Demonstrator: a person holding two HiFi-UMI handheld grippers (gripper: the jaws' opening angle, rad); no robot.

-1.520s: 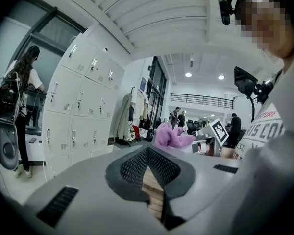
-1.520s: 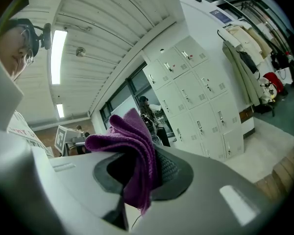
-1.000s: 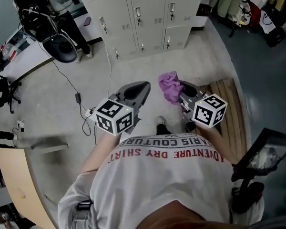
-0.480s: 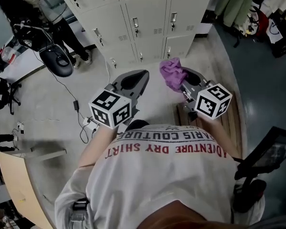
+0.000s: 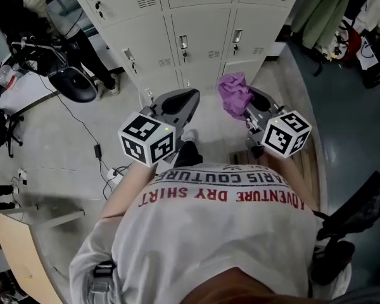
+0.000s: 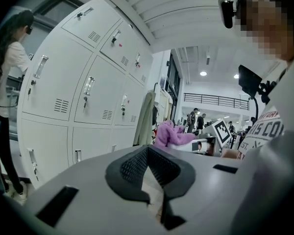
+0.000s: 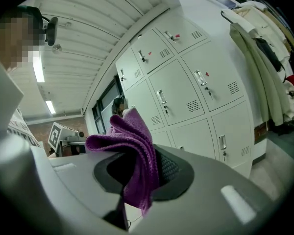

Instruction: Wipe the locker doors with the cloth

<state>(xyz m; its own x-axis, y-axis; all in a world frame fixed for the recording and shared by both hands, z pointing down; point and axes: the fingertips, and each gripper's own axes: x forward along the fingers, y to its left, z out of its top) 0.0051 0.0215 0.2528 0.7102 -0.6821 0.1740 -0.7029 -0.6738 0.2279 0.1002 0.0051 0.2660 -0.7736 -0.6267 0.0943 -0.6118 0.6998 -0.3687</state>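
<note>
Lockers first: in the head view the bank of pale grey metal locker doors (image 5: pixel 202 37) sits lower and larger in the picture than it did a second ago. Both tools have closed in on its bottom row, so the person has walked up toward it. The right claw (image 5: pixel 246 104) points at the doors, clenched on a crumpled purple microfibre cloth (image 5: pixel 235 94) that bunches above its tip, held just as before. The left claw (image 5: pixel 189 97) is carried alongside, tips drawn together on nothing. Neither tool touches a door yet.

Left gripper view: the left claw (image 6: pixel 148 153) has its dark ribbed pads meeting at the tip with nothing between them. The locker doors (image 6: pixel 78 97) rise on the left, near but untouched. The cloth (image 6: pixel 170 133) shows further right, in the other tool.

Right gripper view: the right claw (image 7: pixel 146 173) is clamped on the cloth (image 7: pixel 132 146). One fold stands up above the pads and another hangs down over them. The doors (image 7: pixel 186 97) fill the space straight ahead, with pale hanging coats (image 7: pixel 257 53) on the right.

I judge the approach is nearly over and the wiping not yet begun. The next move calls for pressing the bunched cloth flat against a door. The small handles and keys that stick out of each door could snag it.
</note>
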